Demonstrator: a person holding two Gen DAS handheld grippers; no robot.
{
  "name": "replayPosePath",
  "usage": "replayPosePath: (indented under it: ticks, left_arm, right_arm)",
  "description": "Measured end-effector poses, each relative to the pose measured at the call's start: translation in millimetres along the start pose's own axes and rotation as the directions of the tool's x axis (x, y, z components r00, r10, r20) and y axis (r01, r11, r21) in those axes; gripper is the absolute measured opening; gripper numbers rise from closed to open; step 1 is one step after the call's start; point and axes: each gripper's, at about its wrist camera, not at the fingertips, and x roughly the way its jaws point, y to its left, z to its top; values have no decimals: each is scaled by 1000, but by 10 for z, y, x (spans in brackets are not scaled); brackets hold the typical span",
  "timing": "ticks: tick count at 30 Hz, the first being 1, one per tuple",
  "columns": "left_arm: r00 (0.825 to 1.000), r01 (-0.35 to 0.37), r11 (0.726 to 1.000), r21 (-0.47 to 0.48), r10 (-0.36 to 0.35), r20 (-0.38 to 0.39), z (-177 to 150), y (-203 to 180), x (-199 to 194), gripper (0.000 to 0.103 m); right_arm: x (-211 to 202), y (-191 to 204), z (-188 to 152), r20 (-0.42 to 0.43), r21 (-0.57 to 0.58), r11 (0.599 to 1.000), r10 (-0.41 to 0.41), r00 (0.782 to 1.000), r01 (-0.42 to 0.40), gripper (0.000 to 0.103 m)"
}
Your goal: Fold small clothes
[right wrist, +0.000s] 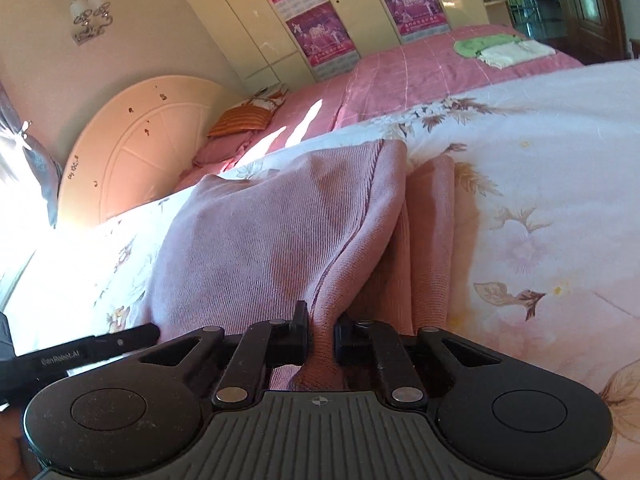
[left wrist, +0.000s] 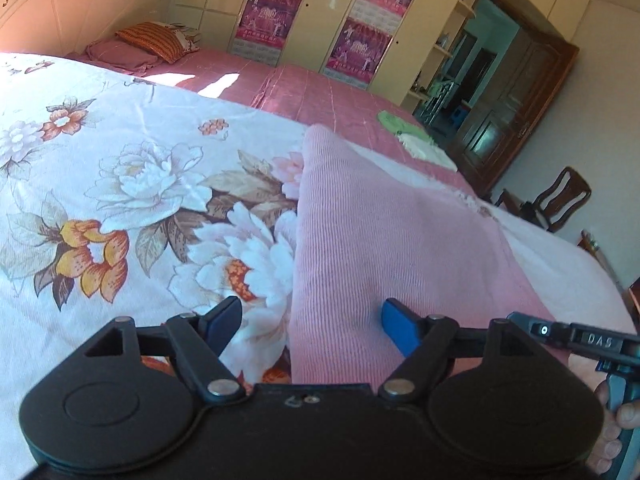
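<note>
My right claw point(right wrist: 321, 340) is clamped on a bunched fold of the pink garment point(right wrist: 272, 236), the ribbed knit pinched into a narrow gathered neck between its black pads. From there the cloth fans out into a soft, wrinkled mound on the floral quilt point(right wrist: 540, 168), with a second flat panel of the same knit lying just beside it.

My left claw point(left wrist: 312, 328) stands apart, its blue-faced fingers point(left wrist: 396, 330) hovering over the near edge of the garment point(left wrist: 380, 220) without pressing on it. Here the knit lies smooth, a long strip with fine lengthwise ribs.

The quilt is thin white cotton printed with large peonies. Past it, the bed's pink checked bedspread point(left wrist: 320, 92) carries a green cloth point(right wrist: 478, 45) and a white folded cloth point(right wrist: 516, 53).
</note>
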Motion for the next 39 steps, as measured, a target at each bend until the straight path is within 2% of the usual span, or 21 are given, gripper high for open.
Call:
replayPosePath:
  ticks: [2,6,9,12,13,14,15,16,17,21,23,26,27,28,31,33,35,37,39]
  left_arm:
    - [1000,4,1000,-16,-5,-10,39,13,28,75]
    - [994,11,1000,8,-10,-109,49,-229,242,71]
    - [992,-25,992,122,40,-122,28,-531,330,69]
    - [991,-25,989,146,44,-128,15,-507,351,75]
    - [991,-10,990,141,29,-131,42,-466,322,74]
    - [994,9,991,134,7,-112,76,-429,264,69]
    - [997,22,991,133,-12,-79,114,-397,197,68]
    - [999,33,991,133,-27,-44,168,-363,142,68]
    - [999,43,991,127,-39,-28,213,-322,133,68]
    - [999,30,997,74,-28,-35,424,-145,350,68]
    - [998,39,998,51,-36,-57,465,-96,486,71]
    - [995,51,998,21,-49,-89,464,-68,642,73]
    - [995,51,999,13,-49,-92,452,-62,673,74]
    - [994,51,999,9,-50,-95,451,-62,691,74]
    - [991,89,995,39,-85,-102,494,-164,674,62]
    - [990,84,990,116,-70,-119,507,-304,741,62]
    - [990,51,987,150,-31,-136,501,-366,860,73]
    - [990,46,987,157,-24,-140,497,-369,939,79]
    - [993,18,979,205,8,-121,457,-424,946,83]
  right_arm:
    - [-83,23,18,25,-21,1000,-7,1000,7,9]
    - [-294,-23,33,69,-26,1000,-1,998,3,9]
    - [-225,-151,-25,43,9,999,-33,999,33,9]
    - [-108,-298,-97,-6,75,997,-14,1000,15,9]
    - [-122,-328,-95,4,96,995,-3,1000,2,9]
    - [-172,-362,-77,25,120,993,20,999,-23,11]
    - [-217,-394,-52,47,132,991,30,998,-36,18]
    - [-272,-429,-17,81,136,990,24,996,-34,32]
    - [-307,-468,44,114,133,990,18,993,-33,40]
    - [-158,-584,275,122,148,989,-2,993,-16,40]
    - [-21,-582,369,99,132,991,-14,995,1,39]
    - [138,-613,445,68,131,991,7,998,-16,39]
    - [163,-616,450,64,130,991,6,998,-15,36]
    - [173,-606,448,63,115,993,7,998,-14,10]
    - [62,-573,427,104,61,998,-21,994,15,5]
    - [7,-578,381,114,31,998,-60,992,57,4]
    - [108,-650,332,78,39,996,-83,993,80,4]
    - [199,-721,311,61,65,994,-92,994,88,4]
    - [219,-763,320,60,104,991,-90,994,83,4]
